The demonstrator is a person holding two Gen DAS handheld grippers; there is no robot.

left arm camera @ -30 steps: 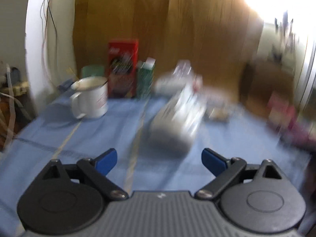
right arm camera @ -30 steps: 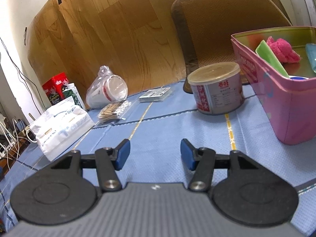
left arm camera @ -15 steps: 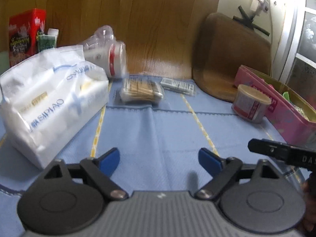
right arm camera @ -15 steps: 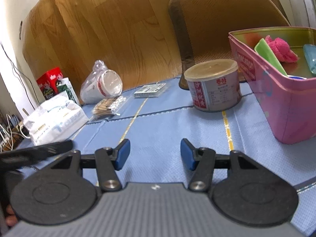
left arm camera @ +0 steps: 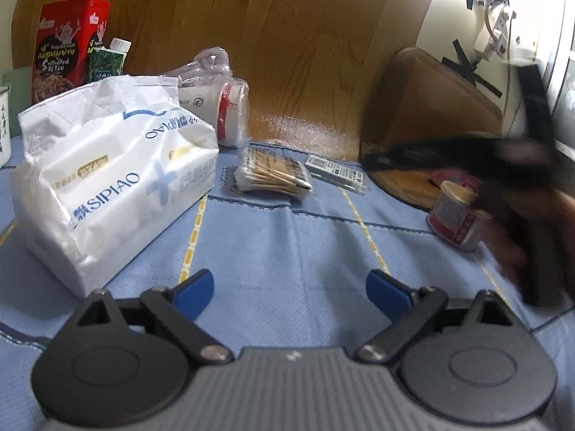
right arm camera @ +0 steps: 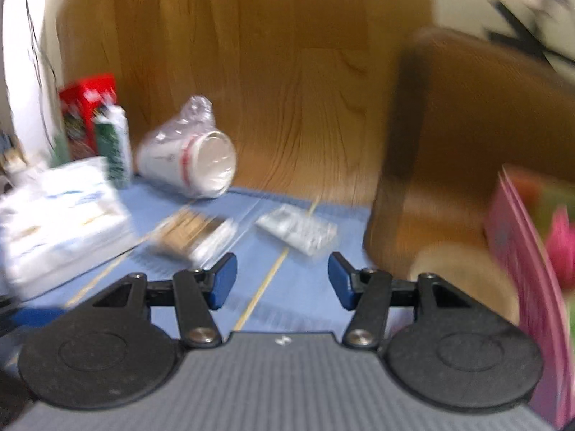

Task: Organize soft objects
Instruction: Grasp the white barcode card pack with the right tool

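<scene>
A white soft tissue pack (left arm camera: 107, 179) lies on the blue tablecloth (left arm camera: 287, 244), left of and ahead of my left gripper (left arm camera: 289, 285). Its jaws are opening wide and nothing is between them. A bag of cotton swabs (left arm camera: 269, 176) lies further ahead. The right wrist view is blurred. My right gripper (right arm camera: 282, 273) is open and empty above the cloth, with the tissue pack (right arm camera: 61, 226) to its left and the swabs (right arm camera: 194, 233) ahead. A pink tin (right arm camera: 524, 269) at the right edge holds a pink fluffy thing (right arm camera: 562, 251).
Bagged paper cups (left arm camera: 222, 107), a flat packet (left arm camera: 336, 172), a red box (left arm camera: 68, 46) and a green carton (left arm camera: 107, 61) line the back. A round can (left arm camera: 454, 215) stands right, by a brown chair (left arm camera: 424, 107). A dark blurred hand and tool (left arm camera: 532, 215) cross there.
The left view swung right from the mug to the tissue pack, then held still. The right view has swung left and blurred, and the pink tin has slid to its right edge.
</scene>
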